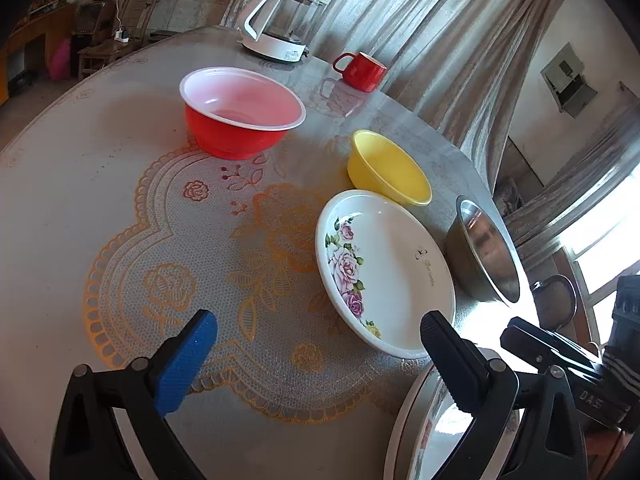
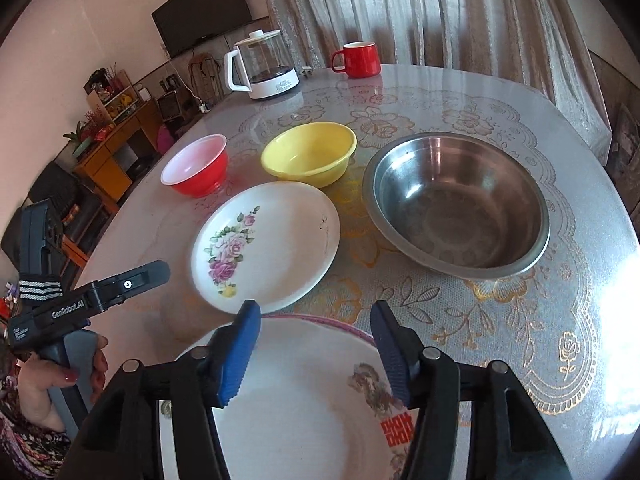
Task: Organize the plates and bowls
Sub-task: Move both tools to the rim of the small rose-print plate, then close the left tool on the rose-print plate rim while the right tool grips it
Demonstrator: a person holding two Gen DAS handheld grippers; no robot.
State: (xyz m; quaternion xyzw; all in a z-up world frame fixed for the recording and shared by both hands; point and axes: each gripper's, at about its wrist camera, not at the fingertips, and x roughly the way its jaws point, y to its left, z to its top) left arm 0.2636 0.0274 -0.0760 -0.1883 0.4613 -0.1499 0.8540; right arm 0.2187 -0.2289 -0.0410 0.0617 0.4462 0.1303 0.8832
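Observation:
My left gripper (image 1: 316,336) stands wide open over the lace-patterned tablecloth with nothing between its fingers. Its right finger is just in front of a white rose plate (image 1: 384,272) (image 2: 272,240). Behind that plate sit a yellow bowl (image 1: 388,168) (image 2: 308,152), a red bowl with a white inside (image 1: 240,112) (image 2: 196,168) and a steel bowl (image 1: 484,252) (image 2: 456,204). My right gripper (image 2: 316,316) hovers partly open over the far rim of a large white plate with red characters (image 2: 300,400) (image 1: 420,420), and its pads touch nothing.
A white electric kettle (image 2: 264,68) (image 1: 276,24) and a red mug (image 2: 360,58) (image 1: 360,72) stand at the table's far edge, by the curtain. A hand (image 2: 52,384) holds the left gripper at the table's left edge. Cabinets and chairs stand beyond.

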